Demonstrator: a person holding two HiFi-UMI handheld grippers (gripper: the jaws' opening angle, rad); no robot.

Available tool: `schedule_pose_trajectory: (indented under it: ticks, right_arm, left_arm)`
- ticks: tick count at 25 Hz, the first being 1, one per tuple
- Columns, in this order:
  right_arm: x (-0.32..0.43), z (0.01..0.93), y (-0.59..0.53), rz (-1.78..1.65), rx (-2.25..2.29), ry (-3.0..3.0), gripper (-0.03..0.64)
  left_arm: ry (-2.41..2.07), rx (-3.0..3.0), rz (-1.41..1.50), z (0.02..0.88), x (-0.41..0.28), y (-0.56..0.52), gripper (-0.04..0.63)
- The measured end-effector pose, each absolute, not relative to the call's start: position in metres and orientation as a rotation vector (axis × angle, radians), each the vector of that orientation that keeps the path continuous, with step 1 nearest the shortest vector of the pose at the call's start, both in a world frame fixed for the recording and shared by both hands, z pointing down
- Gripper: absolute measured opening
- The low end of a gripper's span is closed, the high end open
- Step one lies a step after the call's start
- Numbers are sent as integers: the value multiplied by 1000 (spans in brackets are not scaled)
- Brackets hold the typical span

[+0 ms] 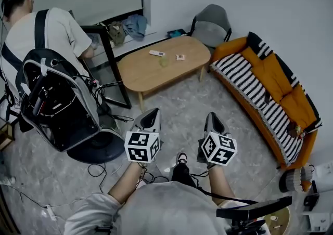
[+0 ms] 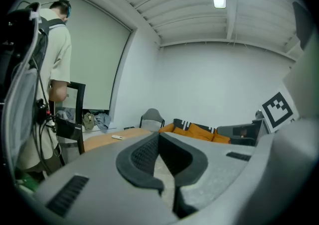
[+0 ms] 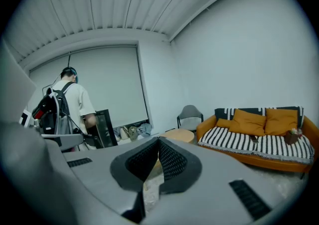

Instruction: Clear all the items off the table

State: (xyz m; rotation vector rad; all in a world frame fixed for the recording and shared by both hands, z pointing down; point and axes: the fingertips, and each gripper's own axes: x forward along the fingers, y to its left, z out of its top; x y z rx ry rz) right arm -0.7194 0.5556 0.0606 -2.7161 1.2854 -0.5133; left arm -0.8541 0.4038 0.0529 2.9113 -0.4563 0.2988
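Observation:
A low oval wooden table (image 1: 145, 73) stands ahead across the floor. On it lie a white remote (image 1: 157, 53), a small green item (image 1: 164, 62) and a small orange-and-white packet (image 1: 180, 57). My left gripper (image 1: 152, 113) and right gripper (image 1: 212, 117) hang side by side close to my body, well short of the table. Both are shut with nothing between the pads. In the left gripper view the gripper (image 2: 158, 137) points toward the table (image 2: 99, 140) and the remote (image 2: 116, 137). Past my right gripper (image 3: 159, 142), that gripper's view catches the table's end (image 3: 177, 134).
An orange sofa (image 1: 281, 80) with a striped blanket runs along the right. A grey chair (image 1: 210, 25) stands behind the table. A person with a backpack (image 1: 49, 88) stands at the left by a black frame (image 1: 112, 67). Cables (image 1: 99, 169) trail on the floor.

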Motion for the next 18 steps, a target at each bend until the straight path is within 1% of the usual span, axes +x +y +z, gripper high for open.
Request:
schedule_pose_trajectory:
  ticks: [12, 18]
  right_arm:
    - [-538, 65, 517, -535, -2715, 1344, 25]
    - [-475, 84, 511, -572, -2695, 1354, 25]
  left_arm:
    - [-530, 2892, 317, 57, -686, 362, 9]
    - [-539, 2885, 350, 74, -627, 359, 9]
